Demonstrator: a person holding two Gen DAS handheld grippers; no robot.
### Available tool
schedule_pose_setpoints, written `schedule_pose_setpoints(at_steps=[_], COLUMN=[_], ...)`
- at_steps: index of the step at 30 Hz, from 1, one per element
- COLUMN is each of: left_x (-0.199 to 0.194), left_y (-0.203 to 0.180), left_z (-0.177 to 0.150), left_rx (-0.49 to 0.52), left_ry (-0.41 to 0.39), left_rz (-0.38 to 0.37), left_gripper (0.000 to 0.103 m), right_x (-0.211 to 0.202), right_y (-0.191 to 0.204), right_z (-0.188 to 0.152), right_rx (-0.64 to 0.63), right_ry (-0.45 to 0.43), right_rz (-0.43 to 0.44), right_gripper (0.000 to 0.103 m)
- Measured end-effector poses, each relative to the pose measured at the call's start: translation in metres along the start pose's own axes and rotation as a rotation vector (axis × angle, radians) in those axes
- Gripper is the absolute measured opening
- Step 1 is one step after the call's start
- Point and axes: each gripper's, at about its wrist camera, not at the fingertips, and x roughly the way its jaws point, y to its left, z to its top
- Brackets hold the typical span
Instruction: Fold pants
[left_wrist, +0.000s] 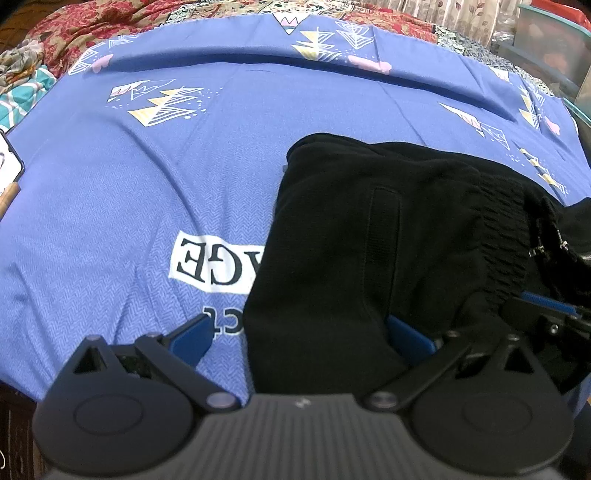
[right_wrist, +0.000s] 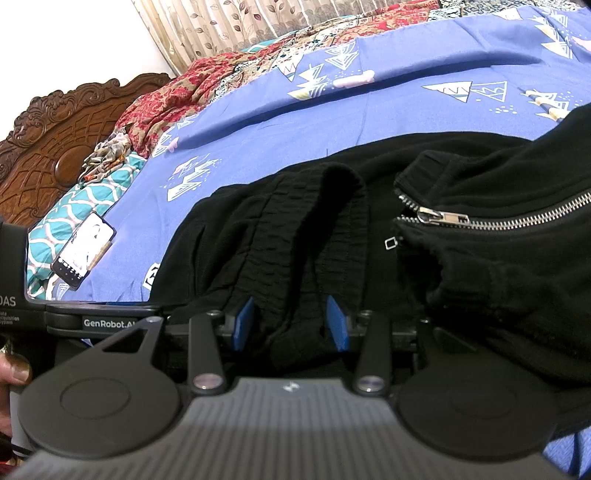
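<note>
Black pants (left_wrist: 369, 240) lie bunched on the blue patterned bedsheet (left_wrist: 147, 184), with a pocket slit and the elastic waistband (left_wrist: 506, 236) showing. My left gripper (left_wrist: 306, 336) is open, its blue fingers (left_wrist: 192, 339) wide apart, with a fold of the pants lying between them. In the right wrist view my right gripper (right_wrist: 291, 321) stands with its blue pads (right_wrist: 243, 321) partly closed around the ribbed waistband (right_wrist: 314, 229); the cloth sits between the pads. A black zippered garment (right_wrist: 517, 229) lies to the right of it.
A phone (right_wrist: 83, 254) lies on a teal patterned cloth (right_wrist: 74, 206) at the left. Red floral bedding (right_wrist: 221, 74) and a carved wooden headboard (right_wrist: 55, 140) are behind. Plastic bins (left_wrist: 554, 44) stand at the far right. The left gripper's body (right_wrist: 74, 317) shows at the right wrist view's left.
</note>
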Motion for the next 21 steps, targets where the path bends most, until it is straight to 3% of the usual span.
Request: schedule_pose_setpoints(at_steps=[15, 19, 21], left_x=[0.0, 0.001, 0.0], left_y=[0.0, 0.002, 0.006], left_z=[0.0, 0.003, 0.008], left_rx=[0.0, 0.004, 0.004], left_ry=[0.002, 0.014, 0.038], left_rz=[-0.001, -0.012, -0.031], left_gripper=[0.103, 0.103, 0.103], right_x=[0.0, -0.007, -0.017], right_y=[0.0, 0.0, 0.0], right_z=[0.0, 0.006, 0.01], right_rx=[0.001, 0.023, 0.035], right_ry=[-0.001, 0.007, -0.02], right_rz=[-0.001, 0.013, 0.024], right_gripper=[0.047, 0.058, 0.059])
